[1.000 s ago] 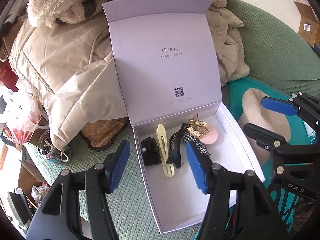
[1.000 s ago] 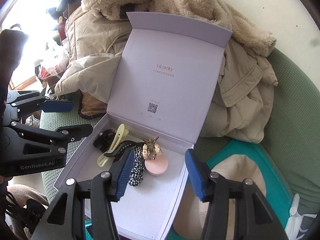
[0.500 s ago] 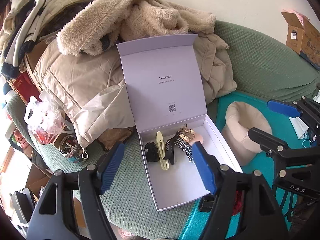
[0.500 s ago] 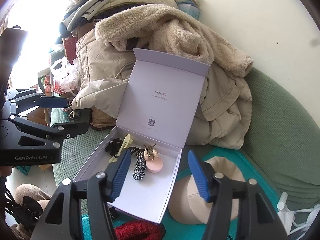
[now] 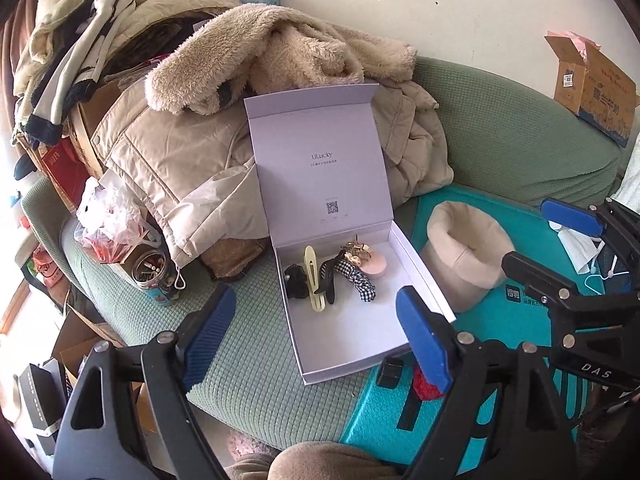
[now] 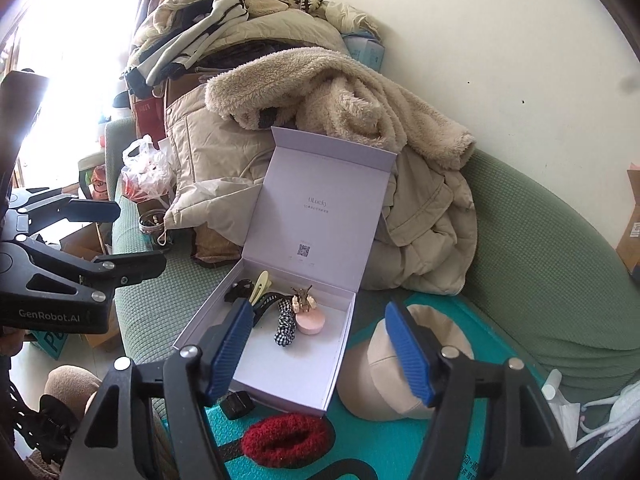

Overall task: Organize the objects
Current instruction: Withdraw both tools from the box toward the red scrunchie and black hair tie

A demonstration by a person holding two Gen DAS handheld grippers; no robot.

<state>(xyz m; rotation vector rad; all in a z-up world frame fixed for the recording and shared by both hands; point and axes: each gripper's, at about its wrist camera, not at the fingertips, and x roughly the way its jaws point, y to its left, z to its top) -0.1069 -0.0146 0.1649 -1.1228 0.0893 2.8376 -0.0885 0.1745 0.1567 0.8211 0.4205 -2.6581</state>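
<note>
1. The white box (image 5: 362, 332) sits open on the green sofa (image 5: 248, 364), its lid (image 5: 320, 160) propped upright against a heap of coats (image 5: 180, 160).
2. Already inside, bunched at the end nearest the lid: a black clip (image 5: 295, 280), a pale yellow clip (image 5: 313, 278), a long black clip (image 5: 329, 280), a checked hair tie (image 5: 358, 278), a gold clip (image 5: 356, 251) and a pink round case (image 5: 376, 267). The gold clip lies on the edge of the pink case. The half of the box nearer the cameras is bare.
3. Not yet packed, judging by where they lie: a red fuzzy hair tie (image 6: 286, 438) and a small black block (image 6: 238, 405), both on the teal mat (image 6: 360, 444) just outside the box's near edge.
4. A beige hat (image 6: 384, 376) rests on the mat beside the box; whether it belongs in the tidy-up I cannot tell.
5. The left gripper (image 5: 316, 332) is empty, its jaws opening, with nothing between the blue pads.
6. The right gripper (image 6: 320, 350) is also empty and its jaws are opening; the box only shows through the gap.
7. Judgement: most of the small things are stowed; the two items on the mat remain, then probably closing the lid.
</note>
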